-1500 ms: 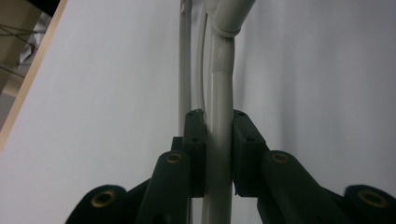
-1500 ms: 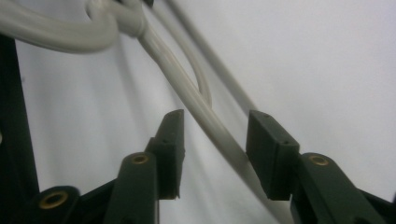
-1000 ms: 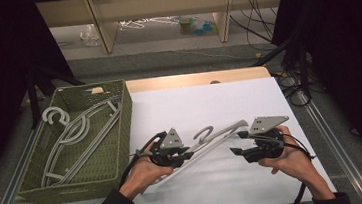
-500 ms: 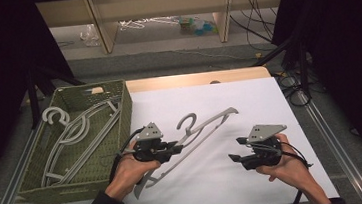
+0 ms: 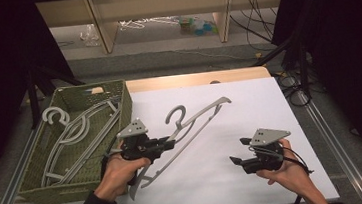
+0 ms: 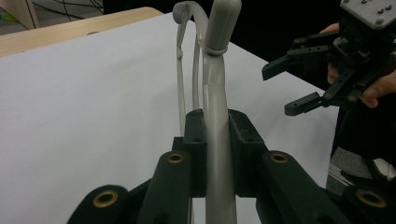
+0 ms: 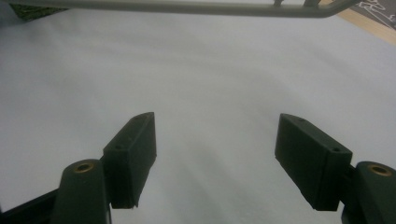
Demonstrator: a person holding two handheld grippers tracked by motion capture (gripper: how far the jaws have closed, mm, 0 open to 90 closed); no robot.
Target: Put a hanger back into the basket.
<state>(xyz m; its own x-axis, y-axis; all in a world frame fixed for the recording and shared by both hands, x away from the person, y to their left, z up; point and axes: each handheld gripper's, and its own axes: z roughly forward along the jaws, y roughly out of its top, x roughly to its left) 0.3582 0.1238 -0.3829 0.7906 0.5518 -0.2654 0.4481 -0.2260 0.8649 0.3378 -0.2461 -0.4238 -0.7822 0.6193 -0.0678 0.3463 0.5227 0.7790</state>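
Nearest, the right gripper (image 5: 238, 151) hangs by the surface's (image 5: 249, 100) near right corner, its jaws just opened wide with nothing between them. Toward the near left edge, the left gripper (image 5: 170, 144) clamps the grey hanger (image 5: 198, 118), lifted and slanting toward mid-surface. Held by one thin bar, it may swing or snag the green basket's (image 5: 126, 104) rim. Beyond, wooden shelving (image 5: 101, 24) and cables (image 5: 260, 11) line the dim room.

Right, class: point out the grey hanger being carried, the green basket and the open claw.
grey hanger (image 5: 198, 115), high view, on its upper arm just right of the hook.
green basket (image 5: 124, 101), high view, on its right wall.
right claw (image 7: 215, 156), right gripper view, midway between its two open fingertips.
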